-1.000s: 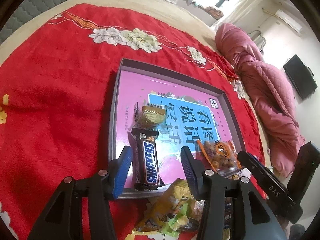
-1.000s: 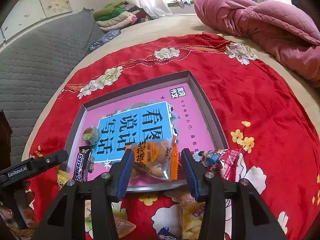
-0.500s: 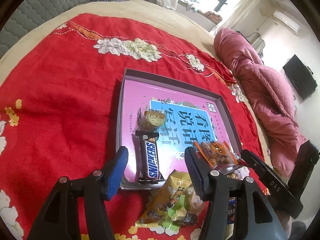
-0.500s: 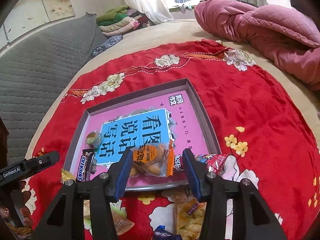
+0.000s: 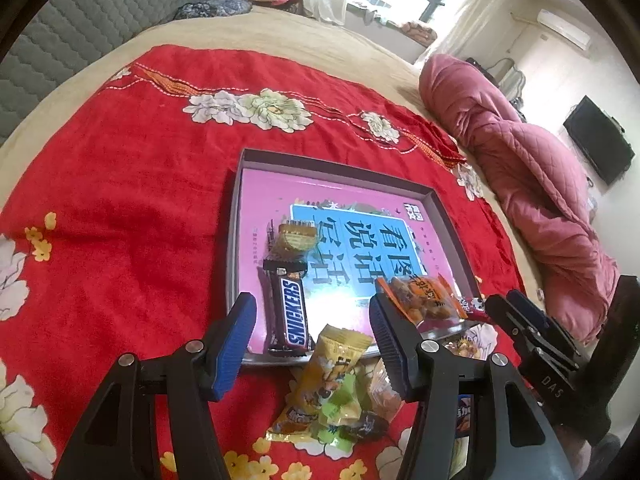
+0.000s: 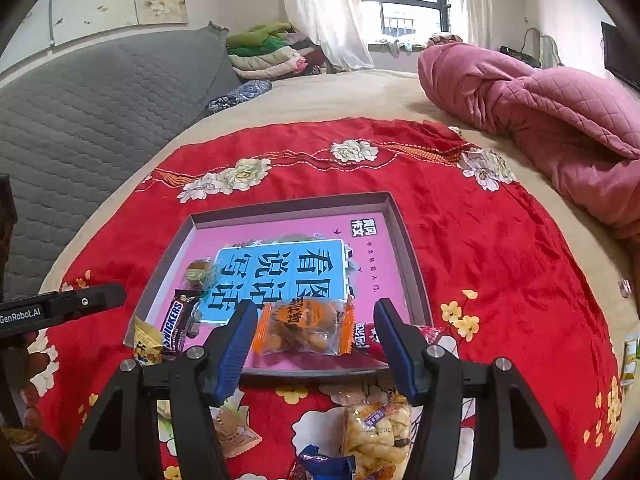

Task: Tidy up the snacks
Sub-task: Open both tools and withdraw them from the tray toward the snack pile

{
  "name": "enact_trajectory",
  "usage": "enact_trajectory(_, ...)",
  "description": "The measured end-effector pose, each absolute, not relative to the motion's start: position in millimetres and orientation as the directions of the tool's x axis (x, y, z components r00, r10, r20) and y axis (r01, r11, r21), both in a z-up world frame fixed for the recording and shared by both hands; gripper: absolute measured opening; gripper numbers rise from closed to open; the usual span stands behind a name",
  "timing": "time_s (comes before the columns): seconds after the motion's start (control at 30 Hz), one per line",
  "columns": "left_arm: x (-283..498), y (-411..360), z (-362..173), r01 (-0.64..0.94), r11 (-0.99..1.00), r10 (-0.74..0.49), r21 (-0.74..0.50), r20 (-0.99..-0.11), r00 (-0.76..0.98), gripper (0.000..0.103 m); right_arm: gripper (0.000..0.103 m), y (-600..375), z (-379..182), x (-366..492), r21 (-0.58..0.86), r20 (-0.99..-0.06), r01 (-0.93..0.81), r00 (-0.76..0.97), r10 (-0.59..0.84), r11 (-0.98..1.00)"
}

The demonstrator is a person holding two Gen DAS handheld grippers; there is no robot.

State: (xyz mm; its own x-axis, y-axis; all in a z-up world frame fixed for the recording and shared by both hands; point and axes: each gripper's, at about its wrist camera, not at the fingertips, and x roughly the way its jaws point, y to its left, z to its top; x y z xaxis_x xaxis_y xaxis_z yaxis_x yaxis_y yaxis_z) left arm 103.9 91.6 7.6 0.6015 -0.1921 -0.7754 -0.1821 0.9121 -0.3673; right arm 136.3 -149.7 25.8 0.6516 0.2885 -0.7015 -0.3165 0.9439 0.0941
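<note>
We see both grippers empty, fingers apart: left gripper (image 5: 312, 332) hangs low centre over the yellow packet (image 5: 332, 372), which lies on the red blanket (image 5: 120, 200) just outside the tray (image 5: 236, 240), likely the next pick. Right gripper (image 6: 312, 340) frames the orange snack bag (image 6: 304, 326) lying inside the tray's near edge; Snickers bar (image 5: 290, 312) and a gold candy (image 5: 294, 236) sit in the tray's left part, other packets loose on the blanket.

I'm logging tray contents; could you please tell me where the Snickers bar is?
The Snickers bar lies inside the tray at its near-left corner, just below a gold-wrapped snack in the left wrist view.
</note>
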Motion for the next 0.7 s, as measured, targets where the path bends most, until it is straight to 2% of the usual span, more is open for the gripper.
enact_trajectory(0.7, 83.2, 88.7, 11.3, -0.184, 0.939, -0.133, -0.290, -0.801, 0.584, 0.061, 0.060, -168.5, 33.2, 108.2, 0.119, -0.708, -0.338, 0.630, 0.319, 0.933)
